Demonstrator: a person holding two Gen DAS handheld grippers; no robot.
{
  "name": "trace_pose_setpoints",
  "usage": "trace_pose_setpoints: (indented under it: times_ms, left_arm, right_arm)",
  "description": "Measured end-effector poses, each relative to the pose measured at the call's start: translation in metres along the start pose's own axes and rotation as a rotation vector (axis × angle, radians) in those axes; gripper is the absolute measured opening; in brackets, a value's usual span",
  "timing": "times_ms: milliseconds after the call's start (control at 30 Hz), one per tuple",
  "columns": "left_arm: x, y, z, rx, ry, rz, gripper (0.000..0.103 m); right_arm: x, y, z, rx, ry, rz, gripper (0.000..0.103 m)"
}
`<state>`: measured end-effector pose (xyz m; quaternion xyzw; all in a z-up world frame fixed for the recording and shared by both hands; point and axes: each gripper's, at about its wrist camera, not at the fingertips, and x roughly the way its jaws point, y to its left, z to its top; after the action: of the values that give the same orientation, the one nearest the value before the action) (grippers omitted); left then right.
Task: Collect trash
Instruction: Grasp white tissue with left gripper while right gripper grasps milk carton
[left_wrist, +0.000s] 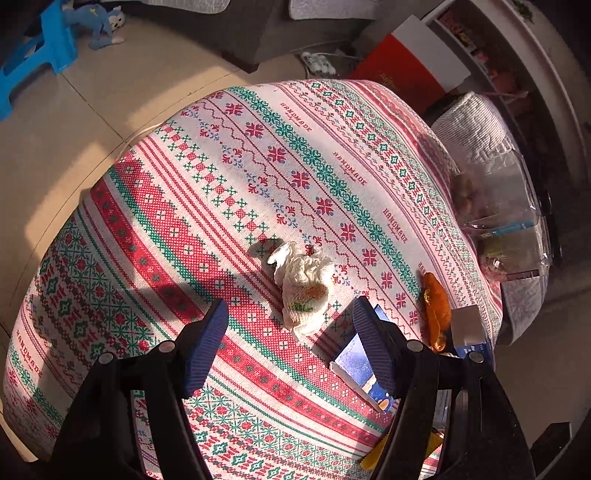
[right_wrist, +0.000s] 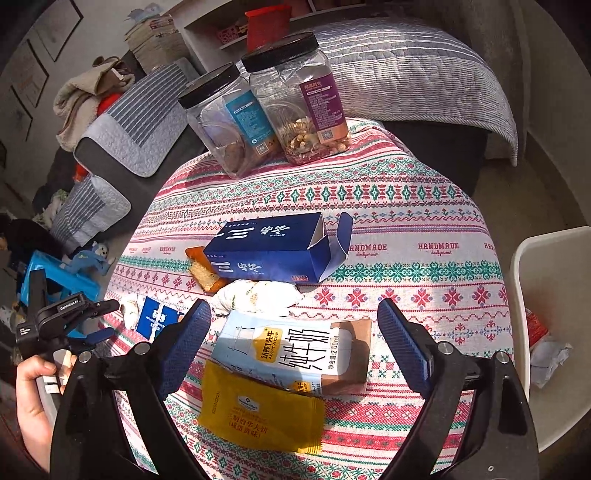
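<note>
My left gripper (left_wrist: 290, 325) is open and empty, just above a crumpled white tissue (left_wrist: 303, 288) on the patterned tablecloth (left_wrist: 221, 206). An orange peel (left_wrist: 436, 306) and a blue wrapper (left_wrist: 360, 365) lie to its right. My right gripper (right_wrist: 293, 328) is open and empty over a milk carton (right_wrist: 295, 354) lying flat. A yellow snack wrapper (right_wrist: 258, 410) lies in front of the carton, another crumpled tissue (right_wrist: 258, 295) behind it. An open dark blue box (right_wrist: 273, 251) lies further back beside a cracker (right_wrist: 205, 275). The left gripper shows at the left edge (right_wrist: 92, 321).
Two clear jars with black lids, one with a blue label (right_wrist: 225, 122) and one with a purple label (right_wrist: 299, 99), stand at the table's far edge. A white bin (right_wrist: 546, 332) with trash inside stands right of the table. Sofa cushions (right_wrist: 406, 74) lie behind. A blue stool (left_wrist: 33, 55) is on the floor.
</note>
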<state>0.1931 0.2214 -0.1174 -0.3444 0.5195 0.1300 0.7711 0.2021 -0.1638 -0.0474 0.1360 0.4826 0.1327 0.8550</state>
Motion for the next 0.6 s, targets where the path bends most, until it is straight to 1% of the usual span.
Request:
trace_pose_setpoints:
  times_ms: [67,167,233,267,300,367,433,467,600]
  left_arm:
    - [0.004,-0.008,0.001,0.023,-0.014,-0.002,0.068]
    - [0.019,-0.014,0.000,0.058,0.006,0.035,0.066]
    - [0.025,-0.014,-0.001,0.065,0.010,0.059,0.049]
    - [0.025,-0.014,-0.001,0.073,-0.005,0.075,0.044]
    - [0.024,-0.015,-0.001,0.080,-0.010,0.067,0.030]
    - [0.021,-0.014,-0.001,0.079,-0.010,0.048,0.030]
    - [0.019,-0.012,-0.001,0.085,-0.022,0.054,0.029]
    - [0.017,-0.011,-0.001,0.082,-0.027,0.054,0.029]
    - [0.009,-0.014,-0.004,0.079,-0.030,0.008,0.029]
  right_arm:
    - [0.005,-0.003,0.000,0.000,0.017,0.000,0.088]
    - [0.015,-0.003,-0.004,-0.008,0.060,0.008,0.088]
    - [0.020,0.002,-0.008,-0.027,0.087,0.018,0.088]
    - [0.021,0.006,-0.010,-0.048,0.094,0.010,0.088]
    - [0.022,0.009,-0.012,-0.071,0.098,-0.001,0.088]
    - [0.024,0.016,-0.015,-0.123,0.116,-0.016,0.088]
    - [0.027,0.023,-0.021,-0.182,0.142,-0.028,0.091]
    - [0.028,0.028,-0.024,-0.218,0.150,-0.044,0.091]
    - [0.033,0.050,-0.039,-0.377,0.156,-0.102,0.094]
